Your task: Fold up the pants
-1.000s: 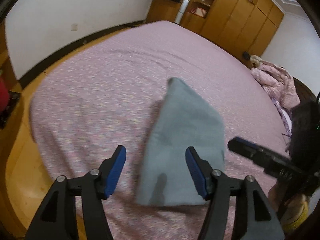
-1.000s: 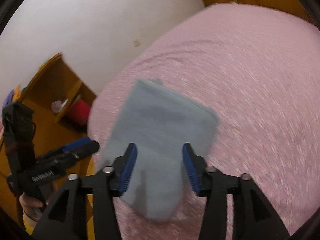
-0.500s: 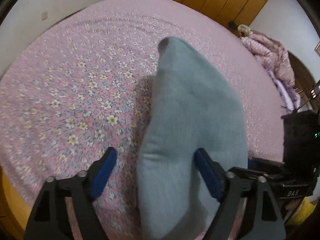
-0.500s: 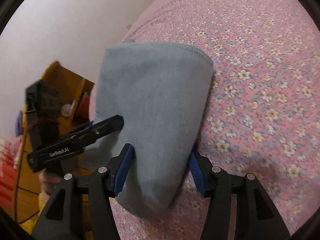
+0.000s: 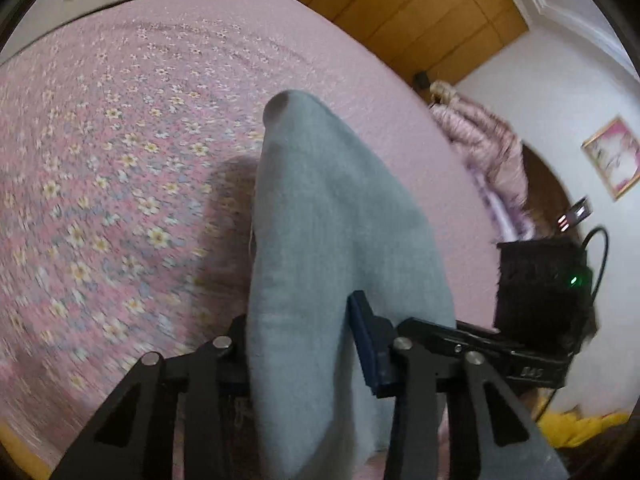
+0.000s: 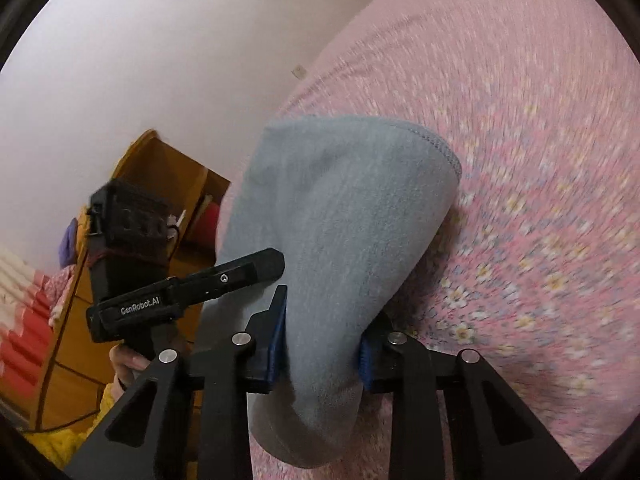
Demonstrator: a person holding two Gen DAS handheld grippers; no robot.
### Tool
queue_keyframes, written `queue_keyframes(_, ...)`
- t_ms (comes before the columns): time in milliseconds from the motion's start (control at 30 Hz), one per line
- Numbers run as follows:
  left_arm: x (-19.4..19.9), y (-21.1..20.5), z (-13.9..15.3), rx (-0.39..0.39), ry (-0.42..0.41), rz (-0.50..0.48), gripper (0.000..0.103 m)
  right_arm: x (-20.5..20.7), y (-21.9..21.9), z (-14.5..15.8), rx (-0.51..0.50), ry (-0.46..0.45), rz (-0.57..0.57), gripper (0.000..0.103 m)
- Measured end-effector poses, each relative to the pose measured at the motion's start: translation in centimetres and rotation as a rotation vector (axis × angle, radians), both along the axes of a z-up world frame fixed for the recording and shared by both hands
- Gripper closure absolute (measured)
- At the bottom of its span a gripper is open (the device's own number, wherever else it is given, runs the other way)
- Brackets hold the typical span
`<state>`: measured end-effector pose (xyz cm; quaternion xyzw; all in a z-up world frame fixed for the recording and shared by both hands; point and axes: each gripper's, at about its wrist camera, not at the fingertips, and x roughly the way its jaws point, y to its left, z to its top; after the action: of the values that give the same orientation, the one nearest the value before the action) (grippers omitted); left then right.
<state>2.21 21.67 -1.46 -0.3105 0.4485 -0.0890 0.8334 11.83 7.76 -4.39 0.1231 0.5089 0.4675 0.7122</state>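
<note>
My left gripper [image 5: 304,344] and right gripper [image 6: 320,336] reach forward side by side, each pinched on the near edge of the folded grey fleece pants [image 6: 344,216] lying on the pink flowered bedspread [image 5: 120,168]; half a second ago both stood wider.

Left tongs [image 5: 304,344] pinch grey pants [image 5: 332,220] over the flowered bed [image 5: 120,160].

Home bedroom: bed [image 5: 120,128], wardrobe [image 5: 420,12].

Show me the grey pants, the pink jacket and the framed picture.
grey pants [image 5: 340,232]: left wrist view, middle of the folded cloth.
pink jacket [image 5: 480,136]: left wrist view, its quilted body.
framed picture [image 5: 612,158]: left wrist view, its centre.
</note>
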Motion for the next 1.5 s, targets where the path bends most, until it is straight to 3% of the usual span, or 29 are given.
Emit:
queue_keyframes(233, 2.1, -6.1, 4.2, 0.022, -0.108, -0.066, 0.064, 1.5, -6.2, 4.5, -0.019, -0.084, -0.007, 0.073)
queue_keyframes(400, 6.9, -13.0, 5.3, -0.014, -0.129, -0.169, 0.064, 4.1, -12.0, 8.1, -0.161, -0.173, -0.046, 0.073)
queue_keyframes(533, 12.5, -18.4, 6.4, 0.023, -0.125, -0.285, 0.064, 7.8, -15.8, 9.5, -0.244, -0.194, -0.106, 0.072)
queue_keyframes(700, 19.6, -23.2, 5.9, 0.123, -0.067, -0.370, 0.062, 12.1, -18.5, 8.2, -0.327, -0.173, -0.218, 0.071)
queue_keyframes(833, 24.4, -25.7, 3.5, 0.239, 0.016, -0.394, 0.062, 14.9, -18.6, 5.1, -0.420, -0.141, -0.322, 0.068)
queue_keyframes(933, 26.6, -26.5, 1.6, 0.334, 0.077, -0.382, 0.060, 16.7, -18.3, 2.5, -0.464, -0.084, -0.395, 0.061)
queue_keyframes(1100, 24.5, -27.2, 2.7, 0.374, 0.083, -0.390, 0.059, 15.0, -20.5, 1.8, -0.398, -0.048, -0.445, 0.056)
queue_keyframes(1267, 20.2, -27.8, 2.9, 0.461, 0.047, -0.401, 0.059, 10.8, -21.6, 3.3, -0.420, -0.138, -0.509, 0.056)
queue_keyframes(1367, 20.5, -27.7, 2.1, 0.483, 0.044, -0.379, 0.059, 8.7, -22.3, 4.1, -0.392, -0.179, -0.539, 0.057)
queue_keyframes(1500, 19.7, -25.7, 1.6, 0.468, 0.055, -0.334, 0.059, 6.8, -22.2, 3.4, -0.407, -0.202, -0.516, 0.074)
